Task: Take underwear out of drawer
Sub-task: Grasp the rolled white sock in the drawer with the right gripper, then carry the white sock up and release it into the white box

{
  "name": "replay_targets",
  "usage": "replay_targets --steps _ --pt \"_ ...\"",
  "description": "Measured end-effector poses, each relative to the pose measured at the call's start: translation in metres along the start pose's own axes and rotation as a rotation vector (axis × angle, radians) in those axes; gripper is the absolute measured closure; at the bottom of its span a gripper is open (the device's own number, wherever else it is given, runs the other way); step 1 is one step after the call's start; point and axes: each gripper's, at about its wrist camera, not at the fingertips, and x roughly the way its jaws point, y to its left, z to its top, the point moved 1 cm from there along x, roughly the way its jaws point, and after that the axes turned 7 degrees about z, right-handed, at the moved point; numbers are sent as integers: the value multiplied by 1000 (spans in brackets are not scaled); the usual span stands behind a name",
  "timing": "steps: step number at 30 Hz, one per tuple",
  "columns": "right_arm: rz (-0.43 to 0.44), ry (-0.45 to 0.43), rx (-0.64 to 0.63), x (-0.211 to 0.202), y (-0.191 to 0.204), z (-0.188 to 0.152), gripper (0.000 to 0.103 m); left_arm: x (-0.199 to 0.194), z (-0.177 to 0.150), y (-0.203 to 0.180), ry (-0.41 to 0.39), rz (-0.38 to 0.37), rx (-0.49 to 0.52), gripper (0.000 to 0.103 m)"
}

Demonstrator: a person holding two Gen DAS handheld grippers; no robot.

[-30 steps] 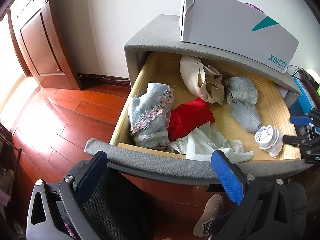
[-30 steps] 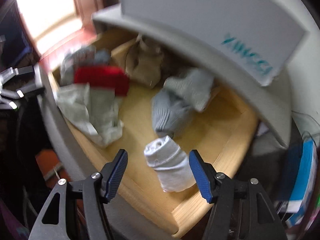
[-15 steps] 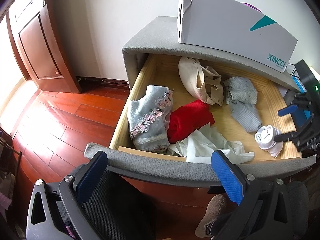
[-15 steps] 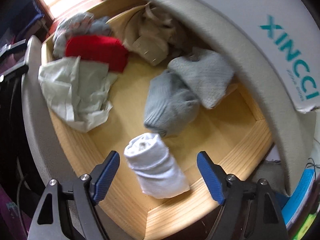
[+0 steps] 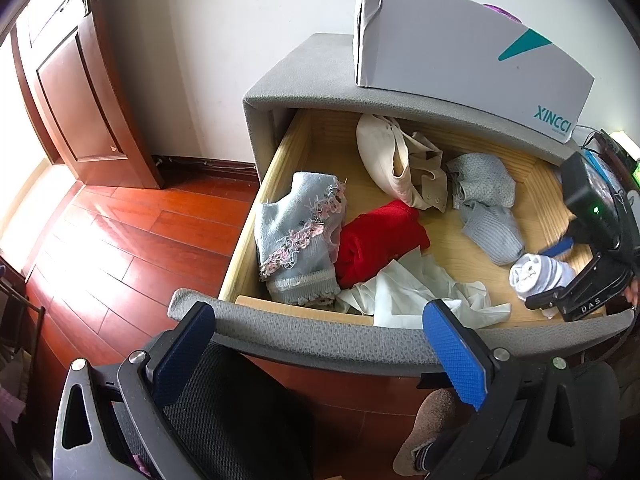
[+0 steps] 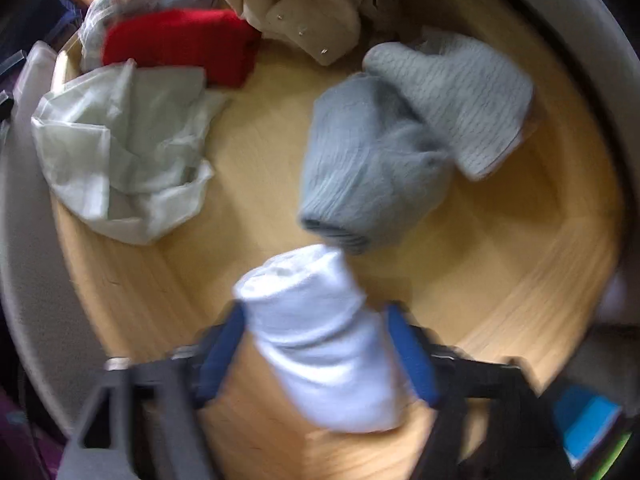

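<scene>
Right gripper (image 6: 316, 356) straddles white underwear roll (image 6: 320, 332) at 6 o'clock, drawer (image 6: 500, 272) front corner; pads flank it, clamping unclear. Soft, light, squashy: pinch mid-roll. Grey socks (image 6: 372, 168) at 12. Left gripper (image 5: 320, 344) spread wide, empty.

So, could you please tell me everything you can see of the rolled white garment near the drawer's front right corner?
The rolled white garment is soft white knit fabric wound into a short, thick roll, with layered folds showing at one end. It lies on the wooden floor of the drawer, just in front of a grey folded knit. The right gripper straddles it, a blue pad on each side; whether the pads already press it is blurred.
</scene>
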Motion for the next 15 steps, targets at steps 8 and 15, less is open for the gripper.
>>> replay_targets --steps 8,15 --pt "-60 -252 68 -62 24 -37 57 0 -1 0 2 1 -2 0" --pt "-2 -644 144 -201 47 -55 57 0 -1 1 6 1 -6 0"
